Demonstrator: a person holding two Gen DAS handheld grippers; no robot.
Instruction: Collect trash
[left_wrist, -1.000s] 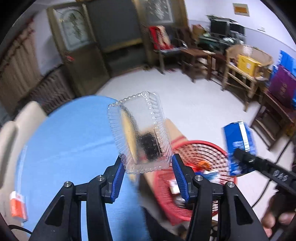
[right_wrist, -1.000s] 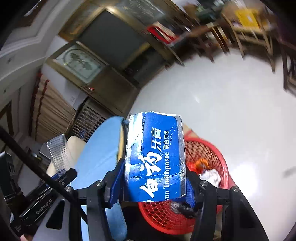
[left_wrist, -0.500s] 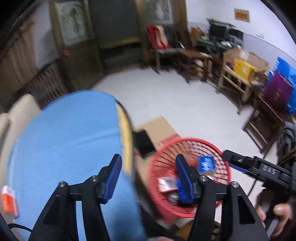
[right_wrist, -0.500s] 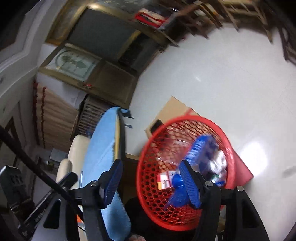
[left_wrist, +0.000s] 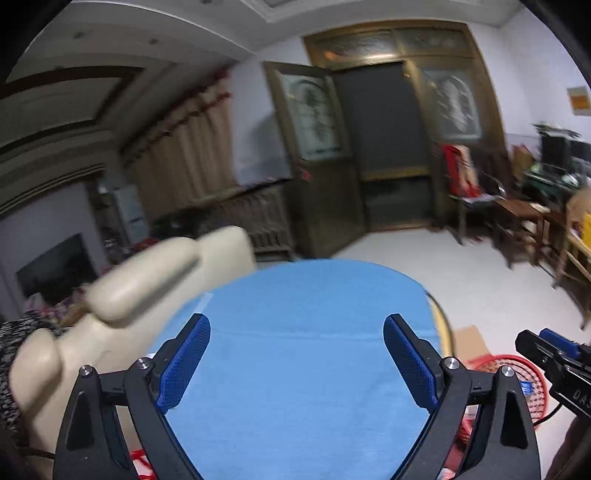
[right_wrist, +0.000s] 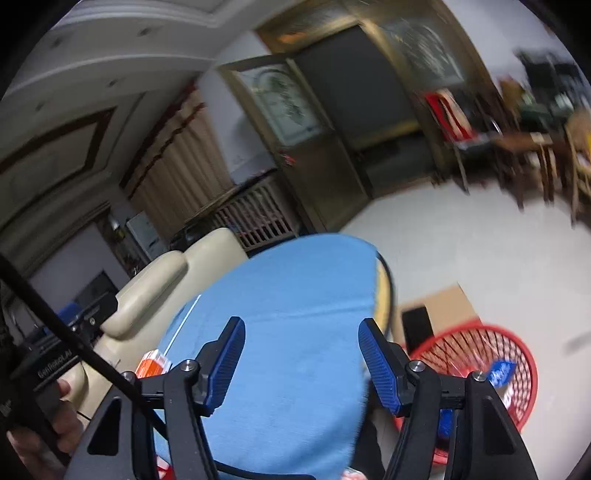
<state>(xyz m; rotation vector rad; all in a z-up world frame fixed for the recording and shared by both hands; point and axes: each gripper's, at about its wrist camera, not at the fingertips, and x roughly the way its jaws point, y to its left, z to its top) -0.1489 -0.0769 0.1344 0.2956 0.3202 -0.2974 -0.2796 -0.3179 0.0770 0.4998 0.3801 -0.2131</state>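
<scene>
Blue table (right_wrist: 295, 332); red mesh basket (right_wrist: 517, 354) holds trash.

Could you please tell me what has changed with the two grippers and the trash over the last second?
The left gripper let go of its clear plastic tray and the right gripper dropped its blue toothpaste box into the red basket. Both now gape empty, swung back over the blue table. The basket stayed beside the table; an orange packet remains there.

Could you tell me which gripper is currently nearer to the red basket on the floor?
Right. The right gripper hangs open at the blue table's edge, beside the red basket. The left gripper sits open farther in over the table.
</scene>
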